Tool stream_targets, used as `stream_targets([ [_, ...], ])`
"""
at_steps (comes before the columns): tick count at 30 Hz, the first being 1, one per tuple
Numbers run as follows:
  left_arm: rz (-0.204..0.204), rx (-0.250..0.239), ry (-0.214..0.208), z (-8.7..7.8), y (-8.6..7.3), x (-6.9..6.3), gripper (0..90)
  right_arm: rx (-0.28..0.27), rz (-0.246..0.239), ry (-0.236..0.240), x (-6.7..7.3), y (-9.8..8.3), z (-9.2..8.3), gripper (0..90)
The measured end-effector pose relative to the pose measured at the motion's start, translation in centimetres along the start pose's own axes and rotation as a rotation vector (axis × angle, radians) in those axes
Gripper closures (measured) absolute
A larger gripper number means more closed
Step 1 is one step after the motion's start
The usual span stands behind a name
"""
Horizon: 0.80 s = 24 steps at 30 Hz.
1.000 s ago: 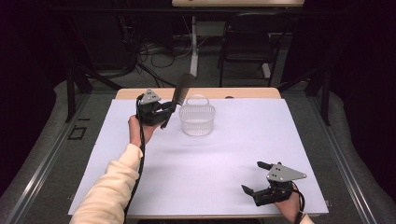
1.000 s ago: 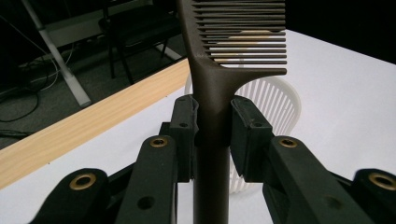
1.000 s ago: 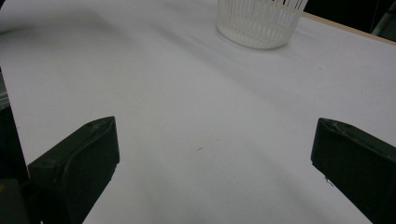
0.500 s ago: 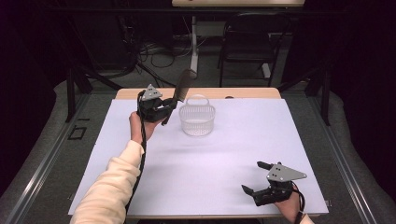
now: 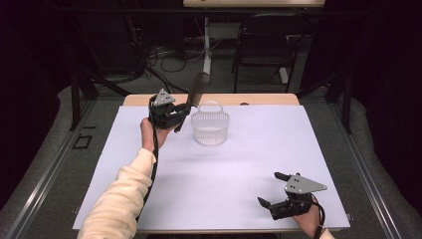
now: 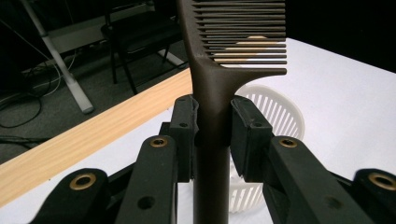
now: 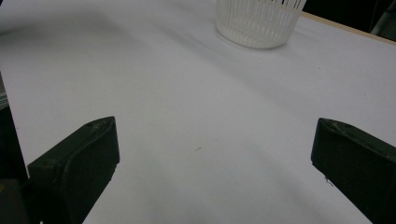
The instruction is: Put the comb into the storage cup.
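On the white table (image 5: 219, 189), little has changed over the last second: one slatted white basket (image 5: 210, 127) sits near the far edge, untouched. The left gripper (image 5: 175, 115) stays clamped on the one dark comb (image 6: 212, 88), held raised just beside the basket (likely its destination), so the drop is not yet done. The right gripper (image 5: 271, 189) rests at the near right corner, jaws wide and empty.

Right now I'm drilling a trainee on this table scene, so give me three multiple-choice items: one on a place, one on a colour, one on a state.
1. Where does the basket stand?
A. far side of the table
B. near right corner
C. on the floor

2. What colour is the comb?
A. white
B. dark brown
C. red

3. How is the right gripper?
A. shut on the comb
B. shut on the basket
C. open, holding nothing

Answers:
1 A: it sits near the far edge, beside the left gripper.
2 B: dark brown, teeth and handle alike.
3 C: its jaws stand wide over bare table.
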State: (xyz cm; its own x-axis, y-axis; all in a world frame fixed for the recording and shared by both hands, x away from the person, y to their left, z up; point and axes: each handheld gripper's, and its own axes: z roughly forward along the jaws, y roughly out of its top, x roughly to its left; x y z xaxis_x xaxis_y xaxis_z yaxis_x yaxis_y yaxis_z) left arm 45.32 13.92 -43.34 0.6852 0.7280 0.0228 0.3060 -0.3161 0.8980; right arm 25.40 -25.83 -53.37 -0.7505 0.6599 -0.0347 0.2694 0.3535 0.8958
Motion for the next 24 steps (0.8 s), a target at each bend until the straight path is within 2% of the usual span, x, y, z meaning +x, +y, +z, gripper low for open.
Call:
stream_targets([
  [24, -0.013, -0.015, 0.015, 0.8, 1.2, -0.1, 72.4, 0.0, 0.0, -0.003, 0.0, 0.0, 0.0, 0.7],
])
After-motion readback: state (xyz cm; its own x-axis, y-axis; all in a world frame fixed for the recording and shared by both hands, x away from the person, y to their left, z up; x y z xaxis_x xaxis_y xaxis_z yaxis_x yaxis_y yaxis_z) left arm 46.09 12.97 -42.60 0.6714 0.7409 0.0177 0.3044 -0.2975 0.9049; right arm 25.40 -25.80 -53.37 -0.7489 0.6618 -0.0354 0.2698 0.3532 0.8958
